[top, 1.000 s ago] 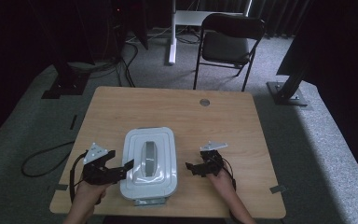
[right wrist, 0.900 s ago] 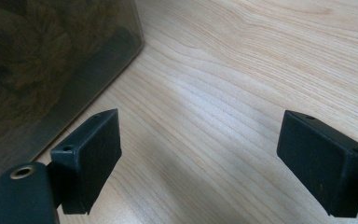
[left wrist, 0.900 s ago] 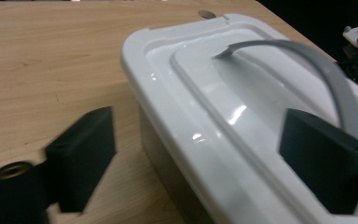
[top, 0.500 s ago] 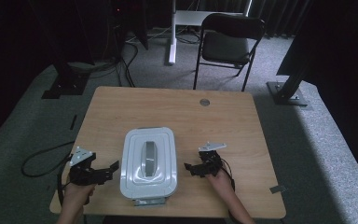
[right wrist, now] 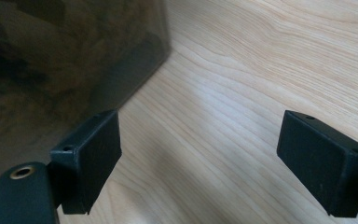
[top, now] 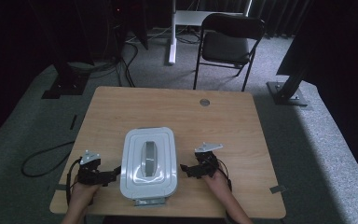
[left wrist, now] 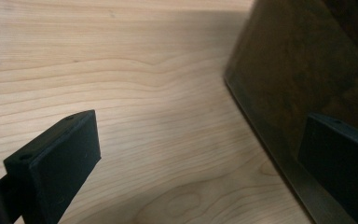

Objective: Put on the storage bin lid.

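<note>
A white lidded storage box point(top: 149, 161) with a grey handle on its lid stands near the front edge of the wooden table point(top: 223, 116). My left gripper point(top: 114, 173) lies low at the box's left side, open, its tips close to the wall. In the left gripper view the dark translucent wall of the box point(left wrist: 298, 79) rises at the right, and nothing is between the jaws of the gripper point(left wrist: 205, 154). My right gripper point(top: 184, 169) is open at the box's right side. The right gripper view shows the box wall point(right wrist: 65, 60) at the left and bare wood between the jaws of the gripper point(right wrist: 200, 163).
A small round grommet point(top: 204, 101) is set in the table near its far edge. Behind the table stand a black folding chair point(top: 230, 44) and metal stand bases point(top: 286, 93). A cable point(top: 42, 156) loops on the carpet at the left.
The left gripper has dropped back toward the front left and lower beside the box. The right gripper has barely moved.
</note>
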Available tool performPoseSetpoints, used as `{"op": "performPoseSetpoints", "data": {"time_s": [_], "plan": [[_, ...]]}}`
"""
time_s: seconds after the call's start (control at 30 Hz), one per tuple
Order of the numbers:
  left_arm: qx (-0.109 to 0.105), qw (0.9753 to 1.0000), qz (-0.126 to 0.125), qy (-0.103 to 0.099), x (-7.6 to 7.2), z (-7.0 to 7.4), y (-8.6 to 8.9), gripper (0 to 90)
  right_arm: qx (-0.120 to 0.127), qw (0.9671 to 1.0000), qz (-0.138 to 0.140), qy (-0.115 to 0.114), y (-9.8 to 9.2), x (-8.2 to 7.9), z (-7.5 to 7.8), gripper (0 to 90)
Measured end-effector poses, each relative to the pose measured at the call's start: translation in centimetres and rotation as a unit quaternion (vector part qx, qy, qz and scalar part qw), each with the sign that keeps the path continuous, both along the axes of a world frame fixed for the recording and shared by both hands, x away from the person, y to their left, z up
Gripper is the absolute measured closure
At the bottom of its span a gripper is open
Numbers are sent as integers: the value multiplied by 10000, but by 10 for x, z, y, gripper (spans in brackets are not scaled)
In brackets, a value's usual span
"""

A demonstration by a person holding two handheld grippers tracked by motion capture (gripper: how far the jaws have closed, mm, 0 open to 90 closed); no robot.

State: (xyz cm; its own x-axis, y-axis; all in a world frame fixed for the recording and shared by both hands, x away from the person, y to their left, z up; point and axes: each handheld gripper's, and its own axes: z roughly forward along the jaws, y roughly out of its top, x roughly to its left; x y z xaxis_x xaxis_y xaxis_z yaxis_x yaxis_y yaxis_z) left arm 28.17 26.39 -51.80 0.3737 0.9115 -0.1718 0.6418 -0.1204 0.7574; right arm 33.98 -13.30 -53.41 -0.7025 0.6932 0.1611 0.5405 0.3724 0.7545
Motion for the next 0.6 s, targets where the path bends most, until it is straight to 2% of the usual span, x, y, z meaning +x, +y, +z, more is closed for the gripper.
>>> {"op": "performPoseSetpoints", "data": {"time_s": [0.17,0.23,0.43,0.6], "plan": [[59,9998,-177,-29,4,1,-14,5,46,10000,85,-25,3,-3,2,129],[188,9997,-147,-85,6,3,-17,6,73,9999,104,-9,4,-4,3,129],[152,9997,-148,-78,10,2,-25,6,145,9998,167,-2,3,-6,5,128],[202,9993,-297,-53,16,2,-42,6,129,9997,199,12,0,-8,6,131]]}}
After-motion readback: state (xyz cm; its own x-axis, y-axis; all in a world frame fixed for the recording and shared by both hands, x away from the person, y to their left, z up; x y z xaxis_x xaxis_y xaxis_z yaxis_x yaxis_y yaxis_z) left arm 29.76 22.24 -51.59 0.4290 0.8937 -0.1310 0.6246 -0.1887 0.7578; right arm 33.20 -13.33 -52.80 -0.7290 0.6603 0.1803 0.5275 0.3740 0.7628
